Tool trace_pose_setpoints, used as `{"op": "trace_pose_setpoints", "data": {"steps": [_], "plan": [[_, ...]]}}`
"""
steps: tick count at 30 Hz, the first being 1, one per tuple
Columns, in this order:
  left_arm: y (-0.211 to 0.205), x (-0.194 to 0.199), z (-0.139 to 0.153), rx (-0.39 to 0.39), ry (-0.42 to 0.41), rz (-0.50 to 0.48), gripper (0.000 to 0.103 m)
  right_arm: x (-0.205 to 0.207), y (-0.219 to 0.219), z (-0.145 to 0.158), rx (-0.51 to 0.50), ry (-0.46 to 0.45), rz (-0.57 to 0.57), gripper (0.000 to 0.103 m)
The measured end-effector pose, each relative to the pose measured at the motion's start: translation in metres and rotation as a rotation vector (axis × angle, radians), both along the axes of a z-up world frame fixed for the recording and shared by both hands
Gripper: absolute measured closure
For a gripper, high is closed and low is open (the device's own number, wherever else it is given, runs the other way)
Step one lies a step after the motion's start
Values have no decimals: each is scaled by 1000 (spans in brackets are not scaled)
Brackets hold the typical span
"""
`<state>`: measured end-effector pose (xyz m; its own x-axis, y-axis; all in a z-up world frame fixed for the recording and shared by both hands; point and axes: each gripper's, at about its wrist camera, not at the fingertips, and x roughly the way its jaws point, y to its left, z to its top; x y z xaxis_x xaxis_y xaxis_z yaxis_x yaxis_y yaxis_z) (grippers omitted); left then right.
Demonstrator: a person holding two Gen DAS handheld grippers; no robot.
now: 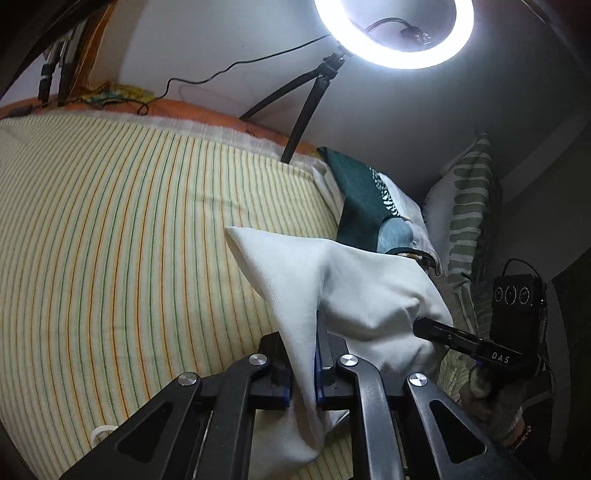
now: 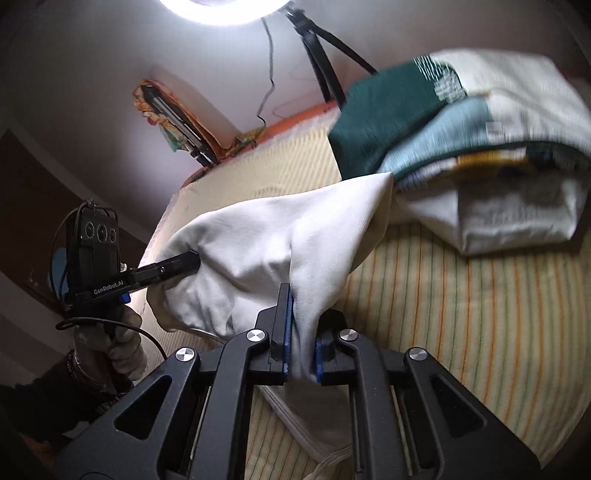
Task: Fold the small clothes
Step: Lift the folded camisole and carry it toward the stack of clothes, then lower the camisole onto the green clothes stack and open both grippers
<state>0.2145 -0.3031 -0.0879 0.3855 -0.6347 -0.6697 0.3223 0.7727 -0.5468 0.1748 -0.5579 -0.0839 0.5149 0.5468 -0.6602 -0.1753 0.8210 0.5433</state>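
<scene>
1. White cotton garment (image 1: 373, 284) is pinched in both claws, left claw (image 1: 303, 384) and right claw (image 2: 300, 354) each clamped tight on a bunched edge, so it hangs up off the striped bed (image 1: 129, 240), probably to shake it flat for folding.
2. Just behind, a pile of folded clothes (image 2: 461, 122) crowds the landing spot.
3. Farther back, the ring light (image 1: 393, 33) tripod stands at the bed's edge.
</scene>
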Motion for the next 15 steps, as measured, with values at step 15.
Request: {"op": "trace_pose_setpoints", "data": {"steps": [15], "plan": [[-51, 21, 58, -22, -147, -46, 98, 0, -37, 83, -169, -149, -54, 93]]}}
